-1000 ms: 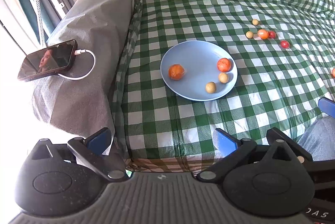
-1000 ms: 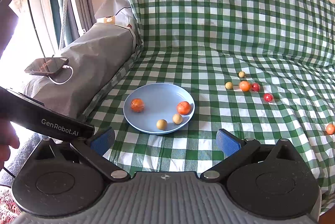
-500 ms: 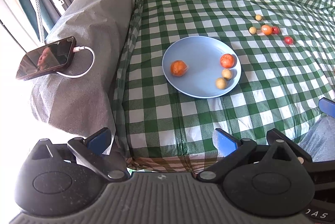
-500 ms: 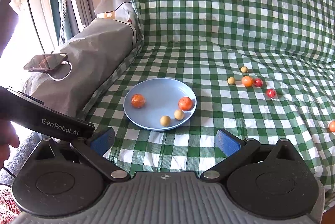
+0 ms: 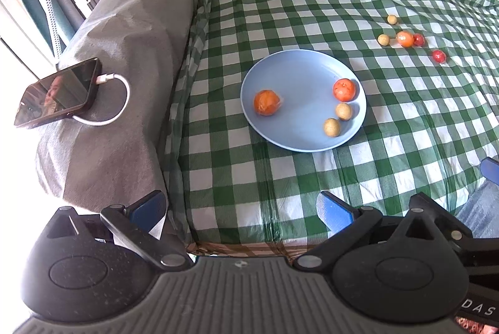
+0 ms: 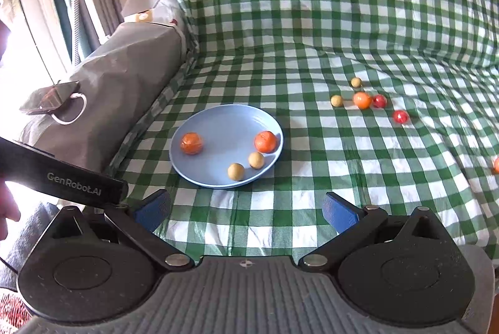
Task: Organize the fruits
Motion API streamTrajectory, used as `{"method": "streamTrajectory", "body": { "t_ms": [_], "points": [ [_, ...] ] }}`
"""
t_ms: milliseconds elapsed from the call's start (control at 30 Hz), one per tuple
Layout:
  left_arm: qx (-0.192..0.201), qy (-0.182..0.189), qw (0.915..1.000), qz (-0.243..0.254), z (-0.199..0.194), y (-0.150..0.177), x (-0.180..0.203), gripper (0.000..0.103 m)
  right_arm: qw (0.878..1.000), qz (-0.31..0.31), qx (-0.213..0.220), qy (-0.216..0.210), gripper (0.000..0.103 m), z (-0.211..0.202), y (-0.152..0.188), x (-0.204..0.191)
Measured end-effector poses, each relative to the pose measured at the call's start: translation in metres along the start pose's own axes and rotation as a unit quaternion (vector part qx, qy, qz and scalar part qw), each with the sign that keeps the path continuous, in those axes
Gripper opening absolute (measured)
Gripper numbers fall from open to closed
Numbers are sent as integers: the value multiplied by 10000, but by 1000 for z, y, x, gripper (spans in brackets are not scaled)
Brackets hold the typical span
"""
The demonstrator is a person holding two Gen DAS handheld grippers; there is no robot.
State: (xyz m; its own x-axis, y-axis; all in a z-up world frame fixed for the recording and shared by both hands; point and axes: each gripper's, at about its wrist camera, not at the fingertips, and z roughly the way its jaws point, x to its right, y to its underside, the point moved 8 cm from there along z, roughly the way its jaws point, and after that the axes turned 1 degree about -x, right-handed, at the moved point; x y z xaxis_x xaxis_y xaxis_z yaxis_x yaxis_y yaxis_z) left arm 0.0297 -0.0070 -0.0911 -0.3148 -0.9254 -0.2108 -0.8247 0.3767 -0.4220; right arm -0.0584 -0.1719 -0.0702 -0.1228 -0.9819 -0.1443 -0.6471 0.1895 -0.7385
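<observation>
We have 4 fruits on the blue plate [image 6: 199, 175] already. At least 6 loose fruits [image 6: 362, 100] wait on the checked cloth [image 6: 312, 22], well apart from it. Our left gripper [image 5: 240, 209] and right gripper [image 6: 246, 210] hang spread wide, empty.

Orange fruit [image 6: 496, 164] cut by the right edge; phone [image 6: 46, 98] screen unreadable.

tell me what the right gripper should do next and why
Probably reach the right gripper forward and rightward toward the loose orange fruit on the checked cloth. Its fingers stand wide apart and hold nothing, the blue plate already carries four fruits, and that cluster lies off the plate on its side.
</observation>
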Motion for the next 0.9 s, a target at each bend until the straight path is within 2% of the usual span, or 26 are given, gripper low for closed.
{"method": "streamTrajectory", "body": {
  "t_ms": [133,233,367,500,633,767,900],
  "points": [
    [-39,-37,9999,102,11,-16,11,103,9998,137,10,134,102,10,-2,15],
    [7,-44,9998,191,20,-36,26,103,9985,354,65,412,102,20,-5,38],
    [151,106,9992,345,37,-73,59,103,9922,759,208,969,102,36,-15,88],
    [271,306,9975,577,65,-121,109,103,9805,1102,470,1558,102,64,-32,149],
    [683,763,9895,1020,90,-176,170,103,9706,1215,664,1970,102,107,-49,206],
    [898,879,9778,1676,126,-223,227,103,9640,1224,728,2247,102,160,-67,252],
    [953,1059,9645,2224,169,-253,272,103,9632,1172,595,2345,102,212,-77,288]
  ]
}}
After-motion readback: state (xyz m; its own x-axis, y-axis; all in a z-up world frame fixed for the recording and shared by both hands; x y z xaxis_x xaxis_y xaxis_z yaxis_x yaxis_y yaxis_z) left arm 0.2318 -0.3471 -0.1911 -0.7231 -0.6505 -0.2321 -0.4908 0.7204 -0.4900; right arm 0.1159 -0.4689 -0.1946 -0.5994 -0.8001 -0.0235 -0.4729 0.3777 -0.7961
